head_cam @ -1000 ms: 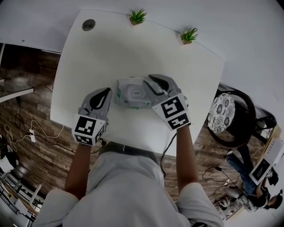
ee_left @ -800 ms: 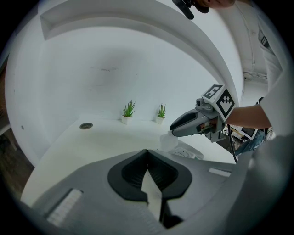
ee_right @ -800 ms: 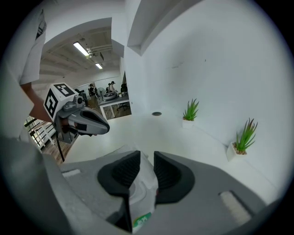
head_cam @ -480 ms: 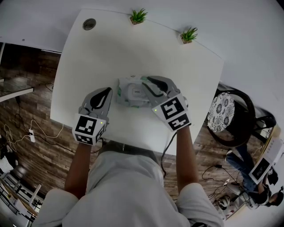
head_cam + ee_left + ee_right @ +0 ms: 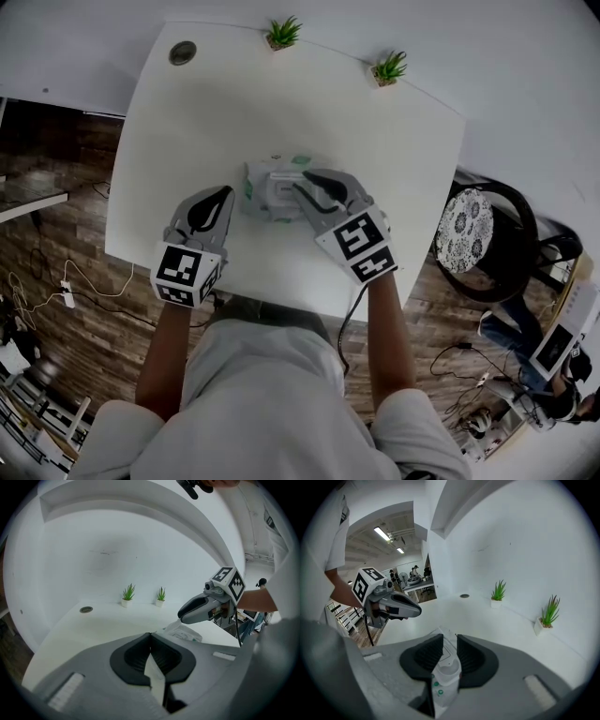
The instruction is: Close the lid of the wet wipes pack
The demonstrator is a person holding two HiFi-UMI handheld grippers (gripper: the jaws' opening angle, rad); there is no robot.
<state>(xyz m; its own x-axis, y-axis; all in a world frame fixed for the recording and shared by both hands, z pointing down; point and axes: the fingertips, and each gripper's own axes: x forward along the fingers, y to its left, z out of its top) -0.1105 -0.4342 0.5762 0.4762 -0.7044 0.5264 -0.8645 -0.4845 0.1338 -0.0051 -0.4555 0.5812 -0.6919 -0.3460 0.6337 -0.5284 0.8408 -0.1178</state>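
The white wet wipes pack (image 5: 265, 192) with green print lies on the white table (image 5: 234, 103), near the middle. My right gripper (image 5: 302, 187) reaches over it from the right, tips down on the lid area. Its jaws stand a narrow gap apart, and the pack (image 5: 445, 667) with its white oval lid shows through that gap. In the left gripper view a white flap of the pack (image 5: 187, 632) rises to the right gripper (image 5: 182, 618). My left gripper (image 5: 223, 195) rests just left of the pack, jaws shut, apart from it.
Two small potted plants (image 5: 282, 35) (image 5: 388, 68) stand along the table's far edge, and a round grommet (image 5: 182, 52) sits at the far left corner. A chair with a patterned cushion (image 5: 466, 228) stands off the right edge. The person's body is at the near edge.
My right gripper has slid left across the pack, its tips now over the lid. The left gripper has stayed in place.
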